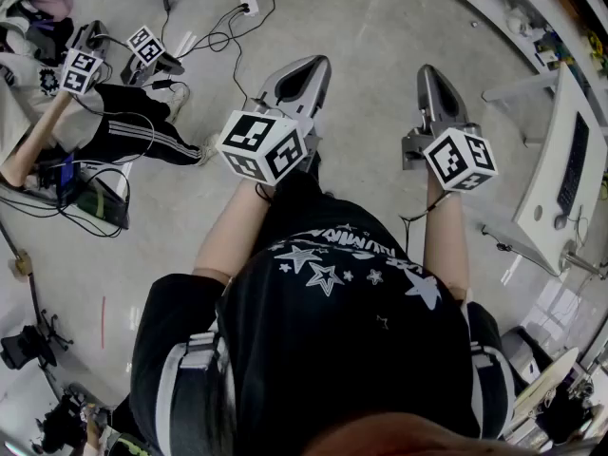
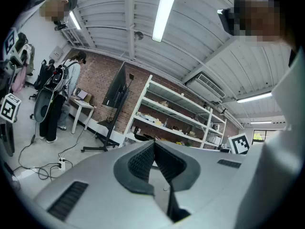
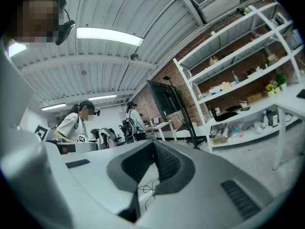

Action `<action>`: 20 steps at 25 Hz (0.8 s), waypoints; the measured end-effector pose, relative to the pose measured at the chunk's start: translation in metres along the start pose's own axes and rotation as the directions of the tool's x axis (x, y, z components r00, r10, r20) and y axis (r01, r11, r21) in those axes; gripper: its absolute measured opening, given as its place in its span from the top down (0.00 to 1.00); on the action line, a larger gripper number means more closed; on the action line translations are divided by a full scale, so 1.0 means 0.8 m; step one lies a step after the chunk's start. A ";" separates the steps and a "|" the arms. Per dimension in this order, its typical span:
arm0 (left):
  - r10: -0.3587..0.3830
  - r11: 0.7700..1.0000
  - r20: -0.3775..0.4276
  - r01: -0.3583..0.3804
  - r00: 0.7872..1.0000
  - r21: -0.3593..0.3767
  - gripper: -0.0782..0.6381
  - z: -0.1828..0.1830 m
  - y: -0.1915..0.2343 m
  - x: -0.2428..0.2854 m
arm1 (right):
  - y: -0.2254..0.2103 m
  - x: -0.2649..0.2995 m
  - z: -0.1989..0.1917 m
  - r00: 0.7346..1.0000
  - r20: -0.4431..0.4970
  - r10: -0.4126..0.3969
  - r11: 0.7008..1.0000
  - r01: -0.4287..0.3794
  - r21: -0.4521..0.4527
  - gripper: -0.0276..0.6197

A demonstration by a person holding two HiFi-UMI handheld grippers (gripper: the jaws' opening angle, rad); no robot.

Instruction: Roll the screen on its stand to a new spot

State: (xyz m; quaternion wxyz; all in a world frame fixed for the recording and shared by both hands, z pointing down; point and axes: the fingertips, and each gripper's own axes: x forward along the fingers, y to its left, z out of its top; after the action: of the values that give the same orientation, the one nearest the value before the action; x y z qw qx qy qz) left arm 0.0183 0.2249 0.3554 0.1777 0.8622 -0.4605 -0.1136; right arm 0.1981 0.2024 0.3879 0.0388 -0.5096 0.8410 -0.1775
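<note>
We hold the left gripper and the right gripper in front of the body, both pointed forward over the gray floor. We judge that they are carried this way because there is nothing to grasp here. The screen is well apart from us, on the far side of the room. It stands upright on its black stand against the brick wall, just beside the white shelves. The right gripper view shows the same screen, dark and far off.

The jaws of the left gripper are pressed fully together and hold nothing. The jaws of the right gripper also meet at the tips with nothing between them; in the slit under the tips we see only loose cables on the floor. In our judgement the approach to the stand is the step in hand.
</note>
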 end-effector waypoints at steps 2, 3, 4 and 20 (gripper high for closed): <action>-0.008 1.000 0.014 0.008 1.000 0.007 0.88 0.008 0.023 0.013 | -0.002 0.029 0.000 1.000 -0.004 0.001 1.000 -0.001 -0.008 0.95; -0.012 1.000 0.018 0.012 1.000 0.008 0.88 0.013 0.037 0.022 | -0.003 0.047 0.002 1.000 -0.006 0.000 1.000 0.000 -0.014 0.95; -0.015 1.000 0.019 0.015 1.000 0.006 0.88 0.019 0.052 0.033 | -0.005 0.067 0.007 1.000 -0.008 -0.002 1.000 0.002 -0.021 0.95; -0.053 0.999 0.046 0.053 0.998 -0.010 0.88 0.140 0.248 0.187 | -0.018 0.319 0.085 0.998 0.032 -0.053 0.998 0.055 -0.042 0.95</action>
State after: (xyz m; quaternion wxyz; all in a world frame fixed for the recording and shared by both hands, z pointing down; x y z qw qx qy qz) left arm -0.0891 -0.0241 0.3303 0.1690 0.8703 -0.4409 -0.1404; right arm 0.1049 -0.0436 0.3585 0.0359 -0.5356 0.8299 -0.1524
